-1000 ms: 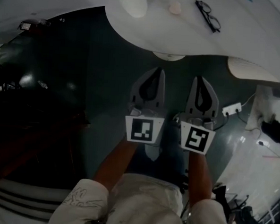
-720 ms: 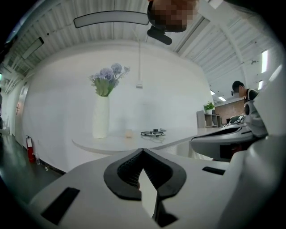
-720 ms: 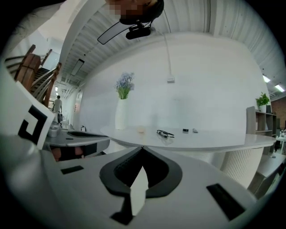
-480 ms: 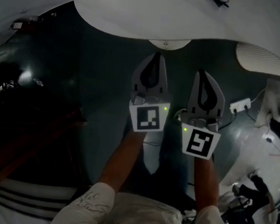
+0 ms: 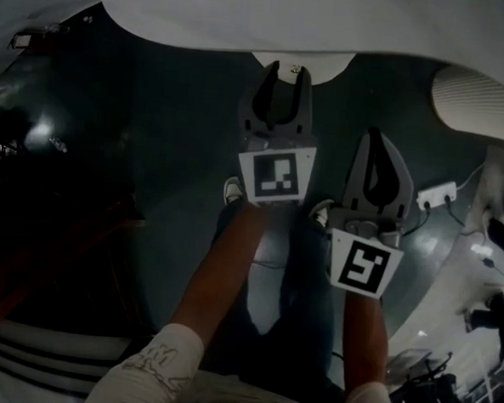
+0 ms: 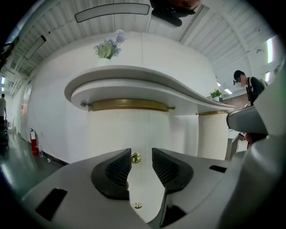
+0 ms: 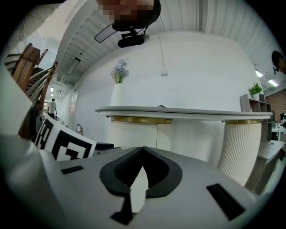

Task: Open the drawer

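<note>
The drawer front belongs to a white rounded cabinet (image 6: 129, 129) under a curved white counter (image 5: 246, 17). A small brass knob (image 6: 135, 157) shows on it, and a second knob (image 6: 138, 205) sits lower. My left gripper (image 6: 141, 152) points at the upper knob. Its jaws are opening, and the knob shows in the gap beyond the tips, touched by neither pad. In the head view the left gripper (image 5: 284, 71) reaches close to the cabinet base (image 5: 324, 66). My right gripper (image 5: 382, 138) hangs further back, shut and empty, as the right gripper view (image 7: 143, 150) also shows.
A ribbed white column (image 5: 488, 100) stands right of the cabinet. A power strip (image 5: 437, 196) with cables lies on the dark floor at the right. A vase of flowers (image 6: 107, 47) is on the counter. The person's shoes (image 5: 233, 189) stand below the grippers.
Both grippers have sunk and moved toward the cabinet, the left further ahead. The left jaws were shut and now stand apart. The countertop and the glasses on it have left the head view.
</note>
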`<state>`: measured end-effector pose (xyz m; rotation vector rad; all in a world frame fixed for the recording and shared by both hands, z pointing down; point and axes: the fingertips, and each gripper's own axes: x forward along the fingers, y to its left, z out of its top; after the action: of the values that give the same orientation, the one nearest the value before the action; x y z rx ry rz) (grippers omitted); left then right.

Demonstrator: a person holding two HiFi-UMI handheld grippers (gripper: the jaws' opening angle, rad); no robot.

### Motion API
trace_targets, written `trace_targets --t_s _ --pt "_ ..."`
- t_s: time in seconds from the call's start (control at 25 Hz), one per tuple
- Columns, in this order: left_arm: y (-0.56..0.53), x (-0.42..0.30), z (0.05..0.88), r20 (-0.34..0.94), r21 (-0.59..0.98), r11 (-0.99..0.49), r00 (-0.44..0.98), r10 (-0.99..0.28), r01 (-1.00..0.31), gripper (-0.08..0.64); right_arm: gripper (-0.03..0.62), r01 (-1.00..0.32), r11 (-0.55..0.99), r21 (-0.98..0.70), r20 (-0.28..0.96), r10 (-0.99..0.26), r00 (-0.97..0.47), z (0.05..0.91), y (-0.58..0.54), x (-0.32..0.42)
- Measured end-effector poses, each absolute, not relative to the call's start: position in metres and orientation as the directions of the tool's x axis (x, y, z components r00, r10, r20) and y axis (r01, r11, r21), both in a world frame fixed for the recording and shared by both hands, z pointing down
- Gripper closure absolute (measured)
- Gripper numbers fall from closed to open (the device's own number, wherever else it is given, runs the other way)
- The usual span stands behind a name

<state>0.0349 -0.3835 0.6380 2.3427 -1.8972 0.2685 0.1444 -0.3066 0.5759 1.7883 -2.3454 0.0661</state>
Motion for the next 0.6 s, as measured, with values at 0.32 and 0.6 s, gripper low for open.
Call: trace_targets --t_s 0.32,0.6 --pt "-0.419 0.032 0.661 0.218 -0.018 -0.152 0.145 -0.965 -0.988 0.390 0.586 -0.971 0.236 0.048 0.201 -0.954 -0.222 0.597 -0.303 0.159" --pt "-0.436 0.028 0.665 0.217 -0.062 -0.122 0.106 -0.970 -0.991 0.391 0.586 -0.973 0.228 0.042 0.213 -0.953 -0.214 0.604 -0.304 0.163"
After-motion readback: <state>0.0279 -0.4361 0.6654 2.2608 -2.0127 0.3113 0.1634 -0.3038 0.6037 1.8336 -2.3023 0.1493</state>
